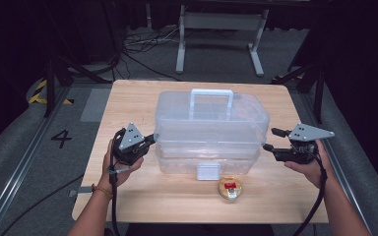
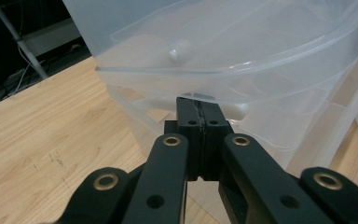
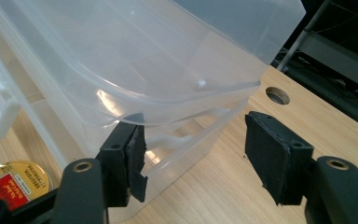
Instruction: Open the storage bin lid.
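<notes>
Box: clear storage box (image 1: 210, 132) mid-bench, long axis side to side.
Left hand-held gripper (image 1: 150, 139): clenched, touching box's left end.
Right hand-held gripper (image 1: 268, 139): released, at box's right end rim.

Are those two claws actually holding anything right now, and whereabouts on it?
Nothing is clearly held. The left gripper is shut, tips against the clear storage box at its end; the right gripper is open beside its corner.
</notes>
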A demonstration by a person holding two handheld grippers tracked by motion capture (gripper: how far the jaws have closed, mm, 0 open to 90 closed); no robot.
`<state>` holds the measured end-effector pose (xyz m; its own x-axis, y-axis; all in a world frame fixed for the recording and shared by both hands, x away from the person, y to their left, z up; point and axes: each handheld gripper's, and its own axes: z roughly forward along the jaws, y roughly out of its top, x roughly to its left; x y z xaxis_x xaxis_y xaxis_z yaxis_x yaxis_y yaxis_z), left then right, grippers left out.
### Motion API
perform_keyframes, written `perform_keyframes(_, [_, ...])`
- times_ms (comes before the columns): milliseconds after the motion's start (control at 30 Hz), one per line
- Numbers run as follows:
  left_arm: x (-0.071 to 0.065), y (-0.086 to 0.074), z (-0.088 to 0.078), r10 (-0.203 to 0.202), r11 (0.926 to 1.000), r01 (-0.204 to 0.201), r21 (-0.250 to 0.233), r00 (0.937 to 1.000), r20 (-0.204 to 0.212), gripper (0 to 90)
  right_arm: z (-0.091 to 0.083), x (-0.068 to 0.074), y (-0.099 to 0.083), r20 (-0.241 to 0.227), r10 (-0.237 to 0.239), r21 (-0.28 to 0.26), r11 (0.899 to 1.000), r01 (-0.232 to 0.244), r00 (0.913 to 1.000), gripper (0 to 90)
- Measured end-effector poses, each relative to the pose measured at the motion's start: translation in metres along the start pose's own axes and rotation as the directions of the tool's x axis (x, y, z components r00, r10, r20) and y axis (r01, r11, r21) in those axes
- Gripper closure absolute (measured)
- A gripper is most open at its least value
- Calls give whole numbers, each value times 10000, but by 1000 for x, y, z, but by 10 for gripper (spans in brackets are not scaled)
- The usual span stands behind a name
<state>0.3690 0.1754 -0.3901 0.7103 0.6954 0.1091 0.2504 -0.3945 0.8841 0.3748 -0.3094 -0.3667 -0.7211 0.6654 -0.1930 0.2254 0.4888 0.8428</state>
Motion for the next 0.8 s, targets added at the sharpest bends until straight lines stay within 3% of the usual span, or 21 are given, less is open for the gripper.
perform_keyframes(433, [0, 0, -7, 95, 9999, -95, -61, 9999, -67, 886, -1, -1, 7, 380, -321, -290, 9990, 333, 9988, 418])
perform_keyframes(800, [-4, -9, -18, 214, 9995, -217, 215, 9997, 139, 832, -4, -3, 24, 946, -577, -920, 9935, 665, 9938, 564])
